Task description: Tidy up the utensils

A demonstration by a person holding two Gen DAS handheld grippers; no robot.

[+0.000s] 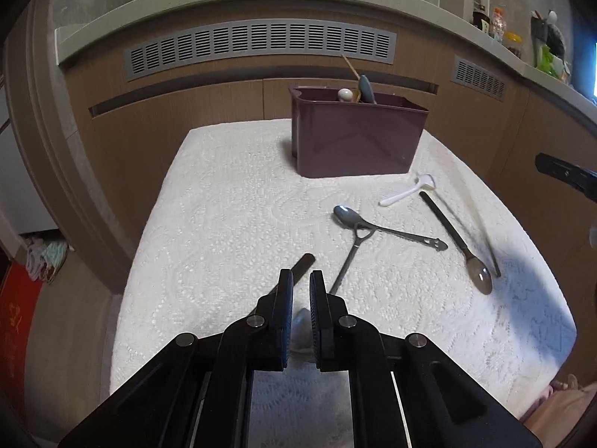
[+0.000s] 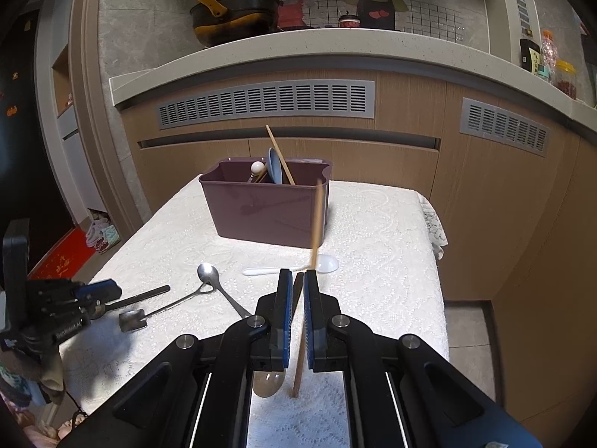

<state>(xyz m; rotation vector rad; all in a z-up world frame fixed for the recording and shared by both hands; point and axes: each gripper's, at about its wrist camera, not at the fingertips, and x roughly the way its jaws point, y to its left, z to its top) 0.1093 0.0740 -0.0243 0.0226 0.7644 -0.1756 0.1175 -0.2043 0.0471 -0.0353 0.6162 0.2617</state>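
A maroon utensil box (image 1: 358,138) (image 2: 266,201) stands at the table's far side with several utensils in it. My right gripper (image 2: 297,278) is shut on a wooden chopstick (image 2: 316,216), held tilted above the table. My left gripper (image 1: 300,280) is shut on a dark-handled utensil (image 1: 303,263), low over the cloth; it shows in the right wrist view (image 2: 112,290). Loose on the cloth lie a steel spoon (image 1: 373,224), a shovel-shaped spoon (image 1: 352,246), a white plastic spoon (image 1: 410,188) (image 2: 291,267) and a dark-handled spoon (image 1: 462,250).
A white lace cloth (image 1: 231,224) covers the small table, which drops off on all sides. Wooden cabinets with grey vents (image 1: 261,48) stand right behind. The counter (image 2: 335,44) holds a pan and jars.
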